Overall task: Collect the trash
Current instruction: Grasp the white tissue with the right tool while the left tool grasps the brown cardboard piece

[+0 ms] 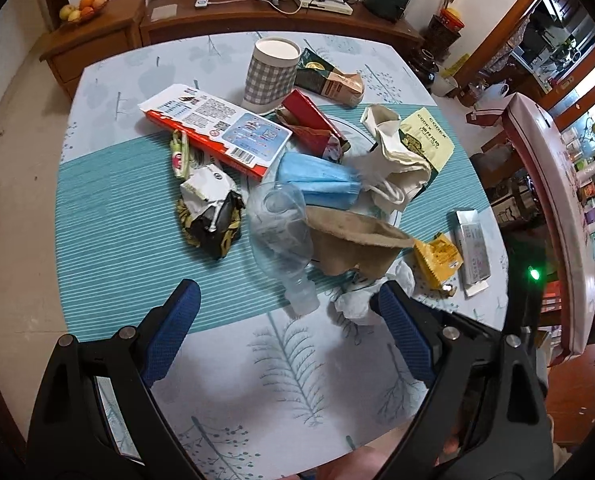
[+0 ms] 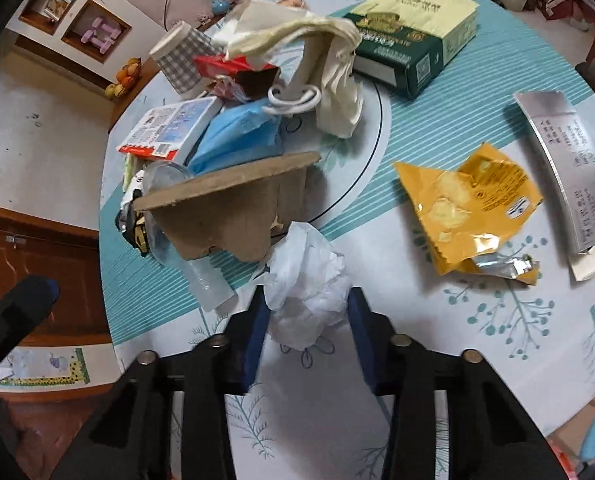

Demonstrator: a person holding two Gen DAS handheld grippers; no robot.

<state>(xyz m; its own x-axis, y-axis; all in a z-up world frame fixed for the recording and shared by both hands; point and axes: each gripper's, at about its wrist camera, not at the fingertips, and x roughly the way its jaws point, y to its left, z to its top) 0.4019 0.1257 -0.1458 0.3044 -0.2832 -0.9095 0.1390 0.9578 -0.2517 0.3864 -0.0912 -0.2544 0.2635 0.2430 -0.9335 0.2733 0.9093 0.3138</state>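
Right gripper (image 2: 307, 312) tilted steeply down over the table (image 2: 437, 360), blue pads closed in on a crumpled white tissue (image 2: 305, 276), both pads against its sides, so gripped or very nearly so; probably taken first as the loose piece nearest the table's edge. Just beyond the fingertips and touching the wad, a brown pulp tray (image 2: 229, 208) propped over a clear plastic bottle (image 2: 201, 276). Further out and to the right, well apart from the jaws, a torn yellow wrapper (image 2: 469, 212) and a silver sachet (image 2: 565, 164). Farthest ahead, cream cloth bag (image 2: 329, 76), blue face mask (image 2: 237, 132), checked cup (image 2: 185, 60): apparently a heap still awaiting collection. Left gripper (image 1: 285, 304) wide open, empty, bottle neck between its tips, untouched.
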